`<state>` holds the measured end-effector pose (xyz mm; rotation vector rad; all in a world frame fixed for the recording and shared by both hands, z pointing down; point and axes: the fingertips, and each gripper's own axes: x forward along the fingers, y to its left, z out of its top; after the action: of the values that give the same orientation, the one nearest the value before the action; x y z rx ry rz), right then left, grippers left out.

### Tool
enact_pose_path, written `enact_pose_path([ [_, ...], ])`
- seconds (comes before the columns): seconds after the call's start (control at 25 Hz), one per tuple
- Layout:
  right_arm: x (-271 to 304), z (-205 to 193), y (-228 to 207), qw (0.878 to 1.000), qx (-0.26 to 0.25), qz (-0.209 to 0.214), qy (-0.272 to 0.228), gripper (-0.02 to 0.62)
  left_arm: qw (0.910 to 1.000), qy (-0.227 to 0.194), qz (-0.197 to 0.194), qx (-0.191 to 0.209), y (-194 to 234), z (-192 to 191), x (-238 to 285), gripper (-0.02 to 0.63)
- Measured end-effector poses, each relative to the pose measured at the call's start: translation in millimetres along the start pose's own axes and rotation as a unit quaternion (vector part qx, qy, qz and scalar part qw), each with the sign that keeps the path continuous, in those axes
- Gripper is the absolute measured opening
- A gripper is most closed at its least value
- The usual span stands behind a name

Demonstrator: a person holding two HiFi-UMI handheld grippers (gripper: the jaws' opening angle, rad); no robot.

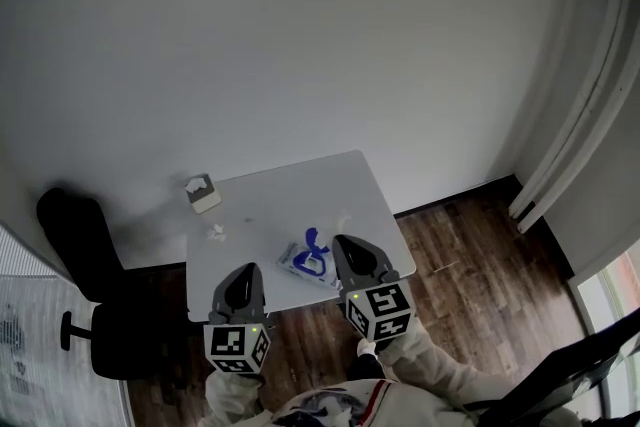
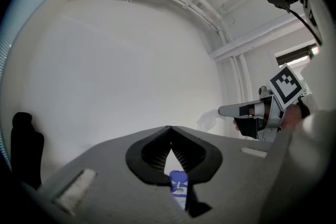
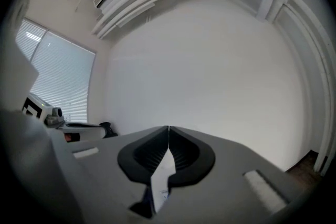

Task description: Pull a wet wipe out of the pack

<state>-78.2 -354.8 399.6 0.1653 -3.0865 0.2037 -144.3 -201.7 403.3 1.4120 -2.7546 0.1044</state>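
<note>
The wet wipe pack (image 1: 305,261) lies on the small white table (image 1: 290,190) near its front edge. It is blue and white, with its blue lid flap (image 1: 316,240) standing up. My right gripper (image 1: 341,242) is level just right of the pack, jaws shut and empty. Over the front edge, apart from the pack, my left gripper (image 1: 243,270) is also shut and empty. In the left gripper view the pack (image 2: 178,187) shows below the closed left gripper (image 2: 169,128). The right gripper view shows the pack (image 3: 160,182) under the closed right gripper (image 3: 168,127).
A small tissue box (image 1: 203,193) sits at the table's far left corner. Crumpled white wipes lie left of the pack (image 1: 217,233) and beyond the right gripper (image 1: 343,217). A black chair (image 1: 85,265) stands at the left. White walls are behind, and there is wood floor at the right.
</note>
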Motion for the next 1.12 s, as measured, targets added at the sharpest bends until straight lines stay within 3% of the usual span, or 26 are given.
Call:
enact_pose_path([
  [0.24,-43.5,-7.9,48.0,1.000,0.002,-0.009,-0.003,0.011,0.9999,-0.009,-0.015,0.002,-0.9,1.0,-57.8,0.005],
  [0.64,-101.9,-5.0,80.3,1.000,0.000,-0.020,-0.014,0.011,0.9994,-0.018,-0.030,0.004,-25.8,4.1,-118.7,0.005],
  [1.12,-140.9,18.2,41.9,1.000,-0.013,0.000,-0.021,0.011,0.9993,-0.028,-0.021,-0.008,-82.6,19.3,-104.2,0.005],
])
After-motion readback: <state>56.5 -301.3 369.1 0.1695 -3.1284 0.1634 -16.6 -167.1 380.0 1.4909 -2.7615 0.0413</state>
